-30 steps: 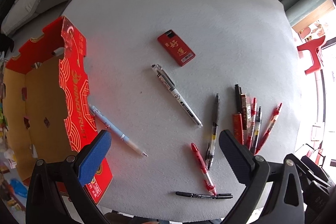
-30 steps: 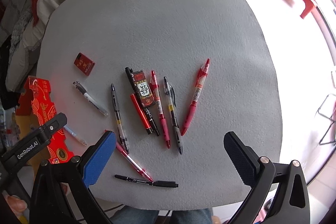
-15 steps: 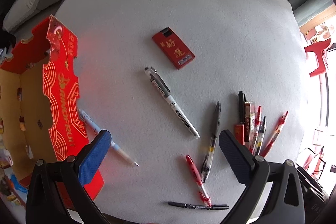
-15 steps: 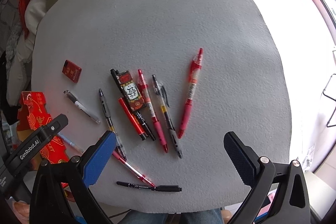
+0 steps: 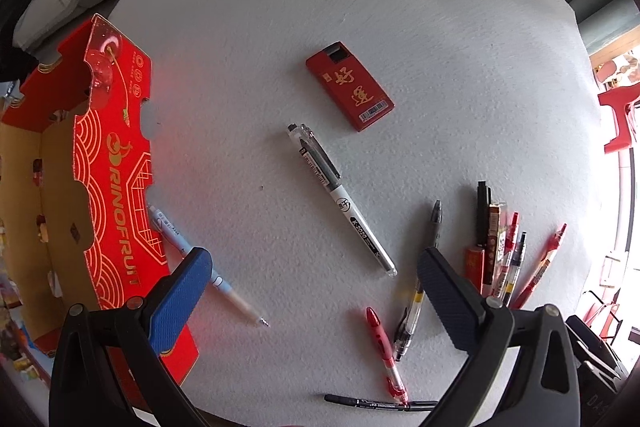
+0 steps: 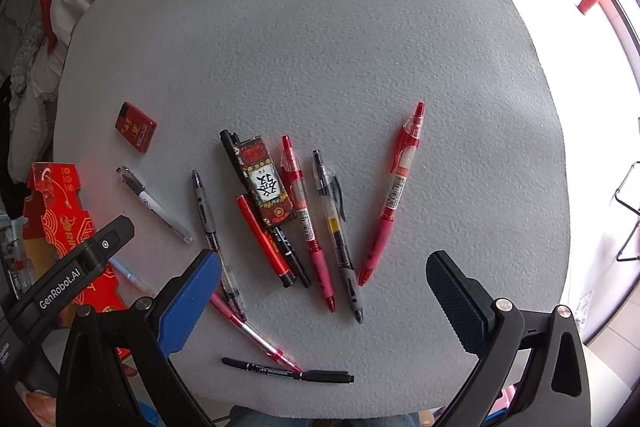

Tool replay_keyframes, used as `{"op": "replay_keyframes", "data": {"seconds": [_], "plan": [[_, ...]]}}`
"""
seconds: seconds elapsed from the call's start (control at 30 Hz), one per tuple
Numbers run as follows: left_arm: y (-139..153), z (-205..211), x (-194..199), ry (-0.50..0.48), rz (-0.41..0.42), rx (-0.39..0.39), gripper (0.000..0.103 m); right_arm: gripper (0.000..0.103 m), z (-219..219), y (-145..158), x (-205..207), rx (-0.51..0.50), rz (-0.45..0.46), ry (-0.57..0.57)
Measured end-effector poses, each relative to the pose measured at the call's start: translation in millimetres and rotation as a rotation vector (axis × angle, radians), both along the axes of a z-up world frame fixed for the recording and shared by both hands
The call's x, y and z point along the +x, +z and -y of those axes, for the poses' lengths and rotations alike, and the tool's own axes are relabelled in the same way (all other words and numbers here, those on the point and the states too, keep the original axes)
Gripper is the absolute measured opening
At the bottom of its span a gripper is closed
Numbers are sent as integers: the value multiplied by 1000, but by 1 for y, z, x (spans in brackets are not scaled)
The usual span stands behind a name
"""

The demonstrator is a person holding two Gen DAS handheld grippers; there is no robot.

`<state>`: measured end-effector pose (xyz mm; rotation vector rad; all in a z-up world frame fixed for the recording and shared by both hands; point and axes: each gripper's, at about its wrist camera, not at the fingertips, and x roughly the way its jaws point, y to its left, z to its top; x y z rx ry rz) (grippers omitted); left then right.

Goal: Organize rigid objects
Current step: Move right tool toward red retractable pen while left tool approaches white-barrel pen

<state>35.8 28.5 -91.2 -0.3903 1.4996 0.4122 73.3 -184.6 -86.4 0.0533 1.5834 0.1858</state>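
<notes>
- Left gripper [image 5: 312, 287]: jaws wide apart, holding nothing, above the white tabletop [image 5: 360, 7].
- Right gripper [image 6: 324, 291]: likewise gaping, empty.
- Pens [image 6: 308, 219] scattered near the front edge (most bunched together).
- Red cardboard box [image 5: 108, 179] at left.

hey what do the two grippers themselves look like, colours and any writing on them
Both the left gripper and the right gripper have glossy black plastic frames with silver screws. Each carries one bright blue textured pad and one dark navy textured pad. The left gripper's body, seen from the right wrist camera, bears white lettering "GenRobot.AI".
</notes>
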Motion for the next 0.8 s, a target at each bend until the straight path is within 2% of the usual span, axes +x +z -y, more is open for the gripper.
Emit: {"op": "replay_keyframes", "data": {"seconds": [0.17, 0.4, 0.57, 0.8], "plan": [[-7, -9, 6, 15, 0, -6, 103, 103, 10, -1, 4, -8, 3, -35], [-25, -14, 12, 52, 4, -4, 103, 103, 48, -14, 15, -14, -24, -179], [-35, -5, 23, 60, 5, 4, 103, 103, 69, -25, 20, -31, -45, -293], [-57, 7, 36, 92, -20, 31, 103, 103, 77, -49, 37, -60, -82, -358]]}}
